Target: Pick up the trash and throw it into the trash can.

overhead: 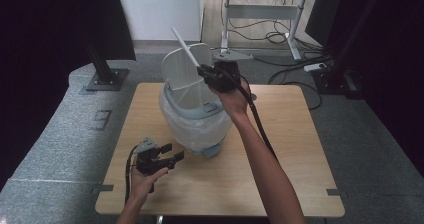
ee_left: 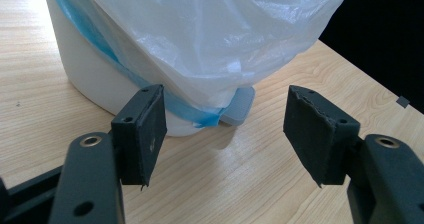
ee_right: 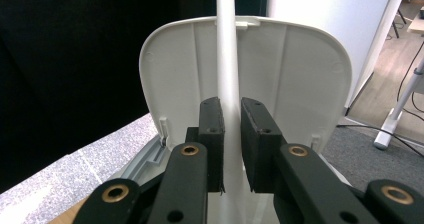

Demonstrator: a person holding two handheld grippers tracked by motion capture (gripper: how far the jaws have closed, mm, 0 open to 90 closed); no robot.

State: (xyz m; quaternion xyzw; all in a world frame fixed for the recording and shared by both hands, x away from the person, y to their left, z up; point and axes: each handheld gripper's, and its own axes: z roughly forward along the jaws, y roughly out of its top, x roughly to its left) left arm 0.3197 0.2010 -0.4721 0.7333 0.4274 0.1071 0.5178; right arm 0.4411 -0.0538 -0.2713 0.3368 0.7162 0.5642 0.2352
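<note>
A white pedal bin (overhead: 197, 121) lined with a clear plastic bag (ee_left: 210, 29) stands mid-table on the wooden table (overhead: 290, 149), its lid (overhead: 181, 66) raised upright. My right gripper (overhead: 204, 73) hovers over the bin's open mouth, shut on a thin white stick (overhead: 184, 46) that slants up to the left. In the right gripper view the stick (ee_right: 226, 44) runs up between the jaws of the right gripper (ee_right: 231, 114), in front of the lid (ee_right: 295, 69). My left gripper (overhead: 174, 152) rests low near the table's front left, open, pointing at the bin's grey pedal (ee_left: 240, 109). Nothing is between the left gripper's (ee_left: 225, 119) jaws.
Grey carpet surrounds the table. Behind it stand a white desk frame (overhead: 260, 11), loose cables (overhead: 280, 34) and a power strip (overhead: 315, 66). A black stand base (overhead: 105, 79) sits at the back left. The table's right half (overhead: 300, 134) is bare wood.
</note>
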